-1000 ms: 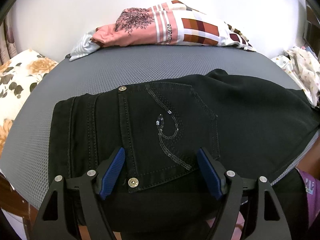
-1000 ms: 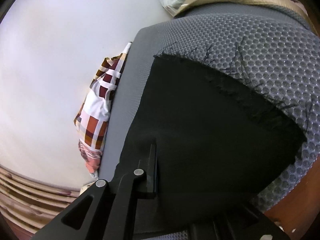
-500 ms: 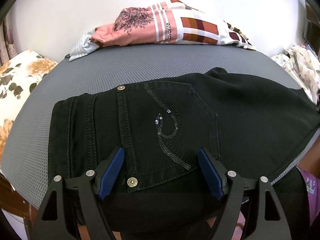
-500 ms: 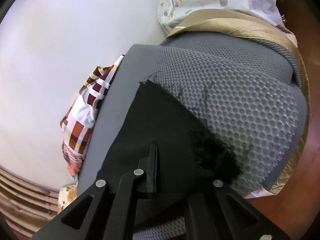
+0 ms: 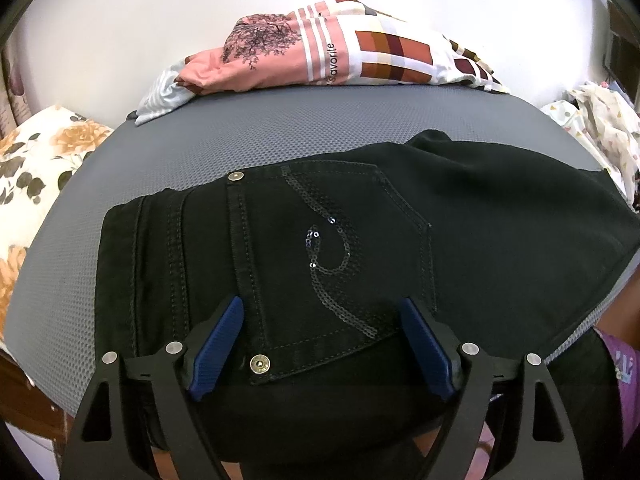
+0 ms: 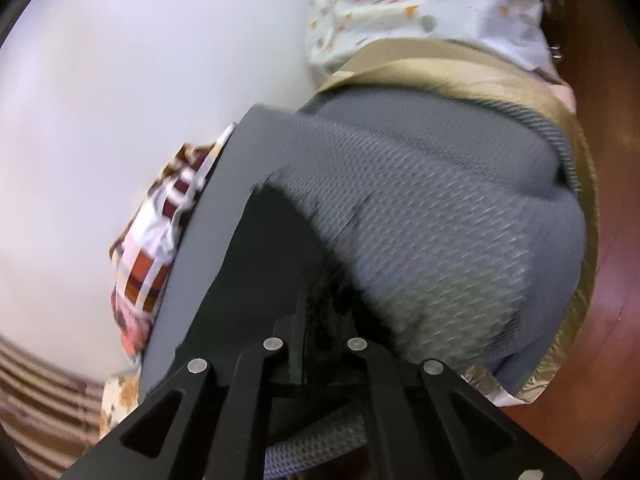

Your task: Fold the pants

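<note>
Black pants (image 5: 320, 240) lie flat on the grey mesh mat (image 5: 280, 132), waistband to the left and sequinned back pocket facing up. My left gripper (image 5: 320, 306) hovers at the near edge of the pocket. Its blue pads (image 5: 218, 344) stand wide apart either side of the pocket and are opening, with nothing pinched between them. In the right wrist view my right gripper (image 6: 308, 320) is shut on the frayed leg end of the pants (image 6: 264, 264), which is bunched at the jaws and lifted off the mat (image 6: 440, 200).
A pile of pink and checked clothes (image 5: 328, 56) lies along the mat's far edge by the white wall. A floral pillow (image 5: 36, 160) sits left, white patterned cloth (image 5: 600, 120) right. Gold fabric (image 6: 440, 64) and brown wood (image 6: 616, 280) border the mat's end.
The right gripper has pulled the frayed hem along, so more bare grey mat shows and the black cloth looks narrower. The left pads have spread slightly; the left hand stays put.
</note>
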Demonstrator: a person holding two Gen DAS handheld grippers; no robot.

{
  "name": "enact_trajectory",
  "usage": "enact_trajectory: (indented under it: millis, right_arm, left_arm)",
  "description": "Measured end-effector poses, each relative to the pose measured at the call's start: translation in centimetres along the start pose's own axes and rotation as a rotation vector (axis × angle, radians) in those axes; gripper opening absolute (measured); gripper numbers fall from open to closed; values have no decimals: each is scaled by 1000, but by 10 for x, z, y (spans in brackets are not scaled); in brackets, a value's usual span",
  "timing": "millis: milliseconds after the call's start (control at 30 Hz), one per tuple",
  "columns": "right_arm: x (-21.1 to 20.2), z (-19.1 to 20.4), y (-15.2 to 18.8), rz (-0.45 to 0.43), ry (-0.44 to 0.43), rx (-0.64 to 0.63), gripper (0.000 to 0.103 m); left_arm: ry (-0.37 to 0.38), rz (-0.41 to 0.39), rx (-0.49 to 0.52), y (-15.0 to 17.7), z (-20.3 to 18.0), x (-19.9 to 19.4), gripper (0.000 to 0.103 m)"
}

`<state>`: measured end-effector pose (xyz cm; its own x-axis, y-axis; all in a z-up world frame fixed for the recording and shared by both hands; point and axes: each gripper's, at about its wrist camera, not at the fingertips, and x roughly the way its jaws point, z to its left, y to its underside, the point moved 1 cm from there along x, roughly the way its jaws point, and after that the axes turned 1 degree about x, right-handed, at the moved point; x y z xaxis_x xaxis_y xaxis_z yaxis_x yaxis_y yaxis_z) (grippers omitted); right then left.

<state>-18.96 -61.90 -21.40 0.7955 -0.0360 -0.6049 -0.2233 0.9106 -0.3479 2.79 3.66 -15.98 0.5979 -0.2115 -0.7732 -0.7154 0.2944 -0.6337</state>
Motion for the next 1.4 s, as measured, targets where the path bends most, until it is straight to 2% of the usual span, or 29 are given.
enact_trajectory:
  millis: [33,67,100,167,233,300,333,400,467,500,567,700,833,900,967,1033,1100,1133,1267,1400]
  right_arm:
    - [-10,-4,-5,-37,35,13,14]
    - [-22,-6,-8,-72,45,32,14]
    - [-32,-5,-10,-84,20,51,14]
    - [-38,15,-1,-36,-74,25,14]
    - [-25,52,29,131,-225,-44,14]
    - [0,90,81,352,-371,-58,14]
    - [10,102,102,424,-406,-51,14]
    - [31,120,142,552,-438,-27,14]
    - [51,132,178,655,-424,-7,14]
    - [56,134,187,676,-408,-10,14]
    - [63,135,198,689,-367,-26,14]
    - [69,123,201,680,-293,-4,16]
    - [73,117,196,642,-298,31,23]
    - [78,119,199,641,-290,39,23]
    - [79,124,200,637,-296,30,29]
    - [80,131,203,617,-299,8,30]
    - [83,140,209,604,-282,-42,22]
    - [84,143,211,605,-262,-75,8]
    - [75,144,215,619,-255,-107,5]
    - [70,139,219,643,-221,-162,4]
  left_arm:
    - [1,-2,-1,0,0,0,82]
    - [3,-2,-2,-1,0,0,82]
    - [7,-4,-4,-2,0,-2,82]
    - [21,-30,-11,-5,-1,-10,82]
    - [24,-50,-6,-10,-4,-18,82]
    - [32,-64,-10,-16,-7,-27,82]
    - [42,-66,-16,-18,-9,-32,82]
    - [56,-68,-26,-23,-13,-43,82]
    - [55,-79,-27,-27,-17,-55,82]
    - [59,-89,-25,-28,-19,-62,82]
    - [62,-110,-18,-30,-22,-74,82]
    - [67,-131,-29,-29,-23,-85,86]
    - [77,-96,-54,-25,-19,-75,86]
    - [79,-69,-63,-23,-18,-69,86]
    - [80,-58,-77,-21,-16,-66,86]
    - [84,-56,-95,-20,-14,-63,86]
    - [90,-44,-103,-18,-13,-60,86]
    - [90,-40,-101,-17,-14,-58,86]
    - [46,-24,-69,-13,-12,-55,86]
    - [48,-31,-111,-12,-1,-52,86]
